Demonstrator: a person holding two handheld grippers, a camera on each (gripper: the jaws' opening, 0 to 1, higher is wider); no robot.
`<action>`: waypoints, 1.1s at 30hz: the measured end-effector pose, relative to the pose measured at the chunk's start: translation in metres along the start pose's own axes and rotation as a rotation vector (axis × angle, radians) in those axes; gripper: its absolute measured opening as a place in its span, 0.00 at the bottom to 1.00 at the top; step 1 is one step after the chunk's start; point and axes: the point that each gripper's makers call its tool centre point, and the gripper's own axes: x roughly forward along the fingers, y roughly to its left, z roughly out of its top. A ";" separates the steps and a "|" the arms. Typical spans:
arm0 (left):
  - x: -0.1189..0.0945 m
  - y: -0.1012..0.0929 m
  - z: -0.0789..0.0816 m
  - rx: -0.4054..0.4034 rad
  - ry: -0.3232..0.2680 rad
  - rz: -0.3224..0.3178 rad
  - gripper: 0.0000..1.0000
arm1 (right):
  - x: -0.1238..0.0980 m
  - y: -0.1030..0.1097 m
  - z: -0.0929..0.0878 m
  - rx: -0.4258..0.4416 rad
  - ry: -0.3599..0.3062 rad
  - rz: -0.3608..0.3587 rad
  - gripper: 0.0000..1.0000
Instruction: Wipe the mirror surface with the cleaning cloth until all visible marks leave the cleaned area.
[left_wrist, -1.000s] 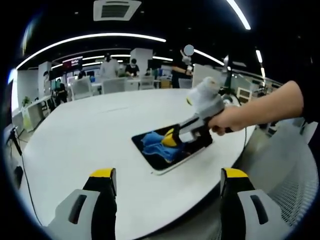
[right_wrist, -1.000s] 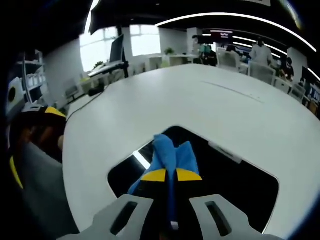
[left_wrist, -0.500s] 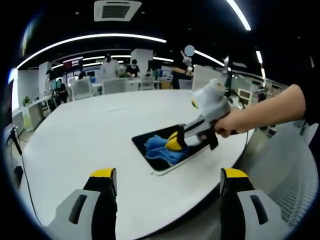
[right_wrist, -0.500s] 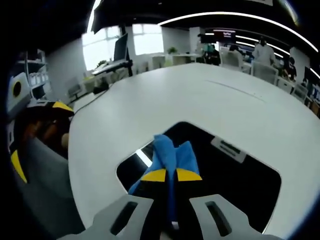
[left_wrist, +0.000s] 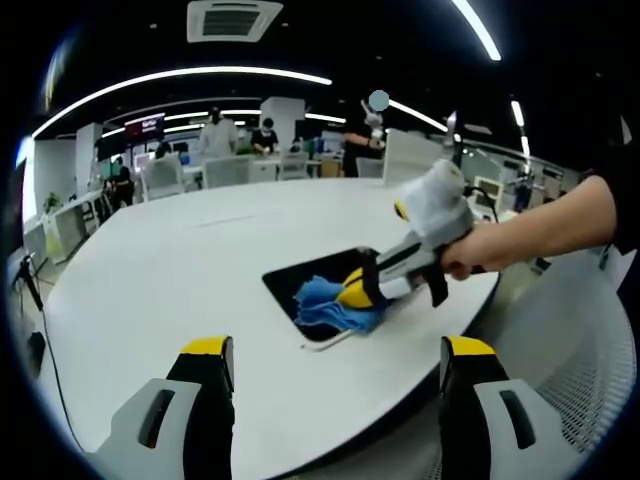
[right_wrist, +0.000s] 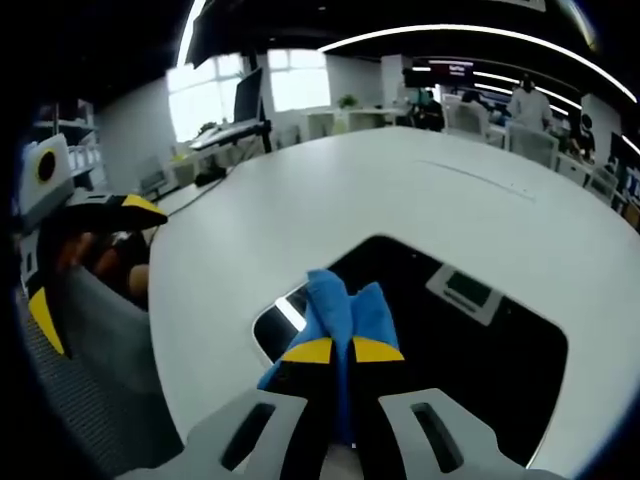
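The cloth (right_wrist: 345, 312) is bright blue, plain and unpatterned, lying on a mirror (right_wrist: 470, 335) that reads as glossy black with pale reflected patches. The table (left_wrist: 160, 280) is plain white. The right gripper (right_wrist: 333, 352) has grey fingers (right_wrist: 300, 352) tipped in yellow, as does the left gripper (left_wrist: 335, 348), whose fingers (left_wrist: 205, 350) carry yellow caps over black and grey.

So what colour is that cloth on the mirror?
Blue; the cloth shows best in the right gripper view.
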 end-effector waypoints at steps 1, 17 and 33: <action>0.000 0.000 0.000 0.000 0.000 0.000 0.84 | -0.001 0.001 0.000 -0.002 0.001 0.002 0.00; 0.000 0.000 -0.001 0.002 0.009 0.001 0.84 | -0.009 0.014 -0.008 -0.027 -0.009 0.029 0.00; 0.000 0.000 -0.001 0.004 0.010 0.003 0.84 | -0.013 0.020 -0.012 -0.029 -0.009 0.050 0.00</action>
